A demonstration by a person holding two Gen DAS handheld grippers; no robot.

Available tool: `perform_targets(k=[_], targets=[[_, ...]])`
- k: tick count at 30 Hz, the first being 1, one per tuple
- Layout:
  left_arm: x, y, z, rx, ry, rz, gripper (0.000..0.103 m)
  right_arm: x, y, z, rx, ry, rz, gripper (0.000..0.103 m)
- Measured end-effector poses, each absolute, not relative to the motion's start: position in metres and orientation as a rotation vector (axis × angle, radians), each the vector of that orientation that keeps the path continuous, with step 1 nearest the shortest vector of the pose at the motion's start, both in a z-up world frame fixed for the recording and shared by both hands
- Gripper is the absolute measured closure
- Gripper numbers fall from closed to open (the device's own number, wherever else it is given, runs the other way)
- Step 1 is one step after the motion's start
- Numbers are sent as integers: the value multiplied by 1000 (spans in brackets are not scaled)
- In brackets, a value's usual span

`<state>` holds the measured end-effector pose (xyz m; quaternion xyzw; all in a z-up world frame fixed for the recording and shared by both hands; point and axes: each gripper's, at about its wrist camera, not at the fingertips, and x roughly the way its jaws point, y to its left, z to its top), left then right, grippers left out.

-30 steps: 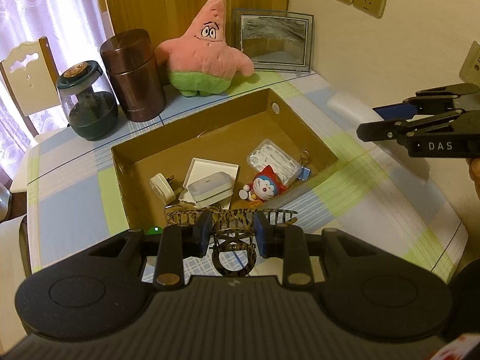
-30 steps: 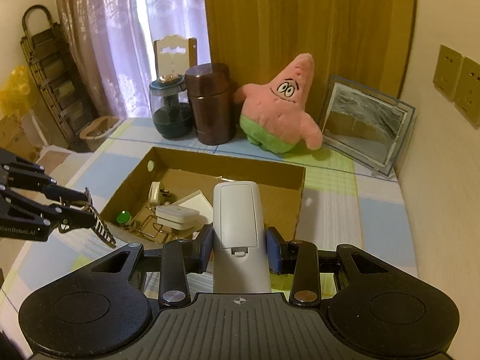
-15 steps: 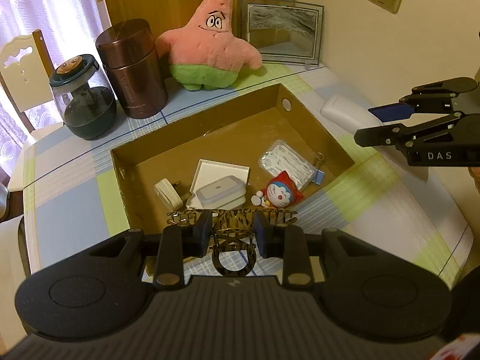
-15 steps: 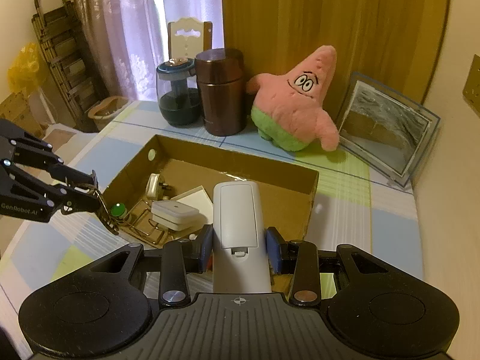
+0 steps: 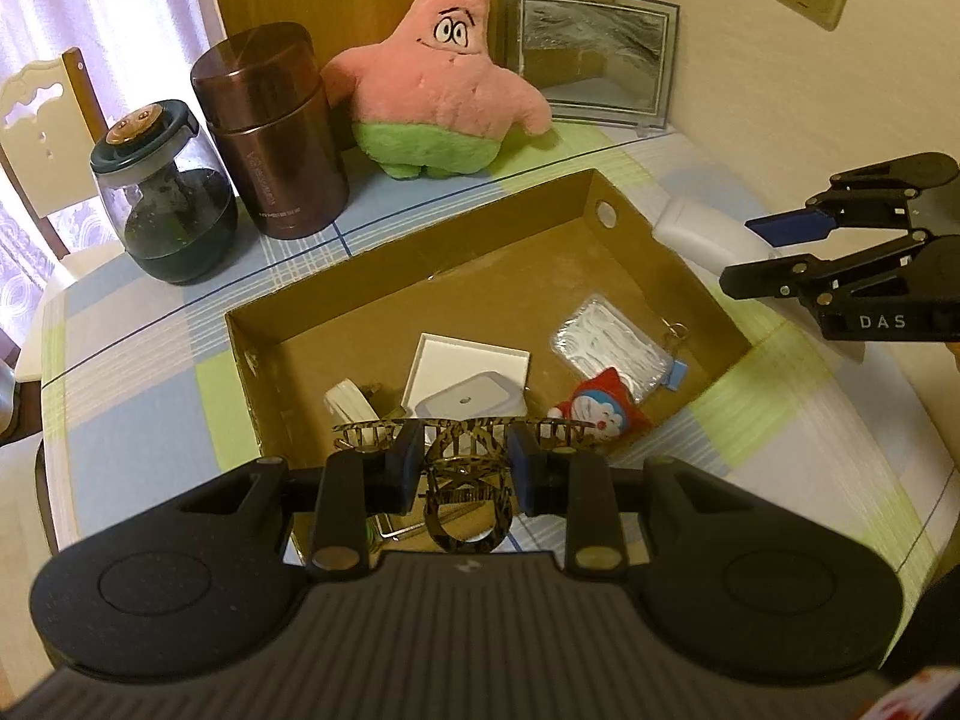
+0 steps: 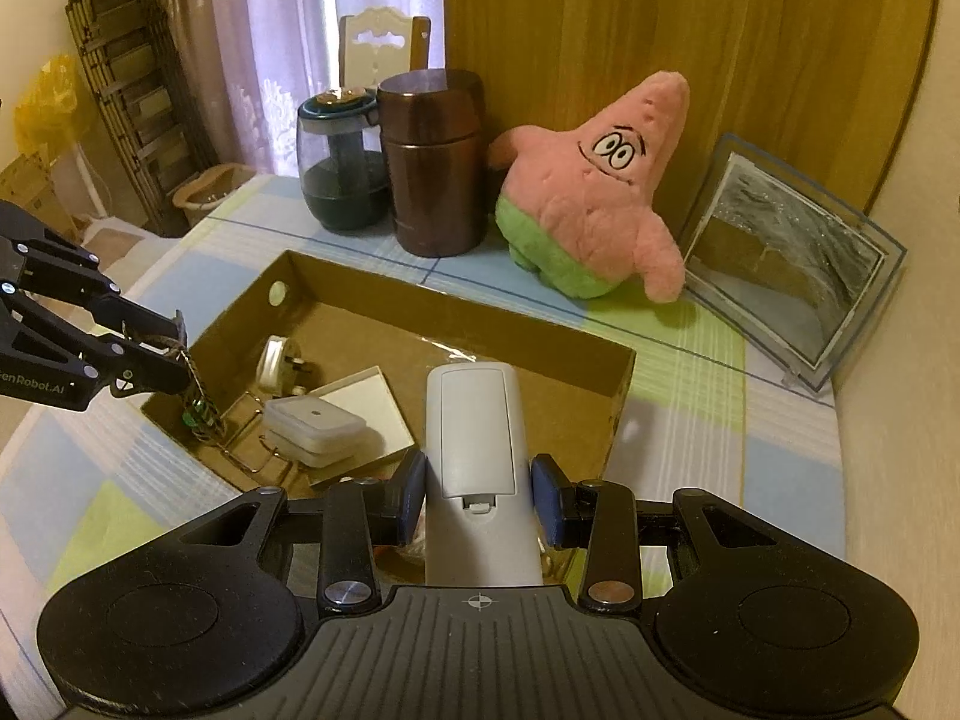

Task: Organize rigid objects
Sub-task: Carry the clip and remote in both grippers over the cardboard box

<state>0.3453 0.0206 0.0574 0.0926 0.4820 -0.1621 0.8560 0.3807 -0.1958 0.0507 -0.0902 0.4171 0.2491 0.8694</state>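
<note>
Two hand-held grippers over a table covered with a blue, green and white checked cloth (image 5: 150, 372), each carrying one item toward a shallow brown cardboard box (image 5: 516, 228). The left gripper (image 5: 461, 468) is clamped on a tortoiseshell-patterned plastic hair claw clip (image 5: 465, 468), held above the box's near edge; in the right wrist view the same clip (image 6: 201, 405) hangs just inside the box's left wall. The right gripper (image 6: 478, 495) grips a long white plastic remote control (image 6: 477, 450), battery cover upward, its front end reaching over the near rim of the box. Already lying in the box are a white plug adapter (image 6: 276, 360), a flat white square lid (image 5: 465, 363) with a small white rounded case (image 5: 465, 402) on it, a clear packet of white floss picks (image 5: 612, 345), a red-and-white cartoon cat figure (image 5: 606, 414) and a gold wire rack (image 6: 252, 444). Judged from this layout, the sorting is well advanced: most small items are boxed, and both held items remain to be lowered and released. A pink star-shaped plush toy (image 5: 444, 72), a brown metal canister (image 5: 276, 132), a dark glass jar (image 5: 171, 204) and a glass picture frame (image 5: 591, 54) stand beyond the box, apparently not part of the job.
</note>
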Motion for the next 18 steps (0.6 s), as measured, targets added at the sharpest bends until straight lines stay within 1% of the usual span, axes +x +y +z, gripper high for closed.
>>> perform_targets(k=[18], targets=[[392, 20, 41, 176, 1028, -316, 78, 416, -188, 32, -221, 899, 511, 68]])
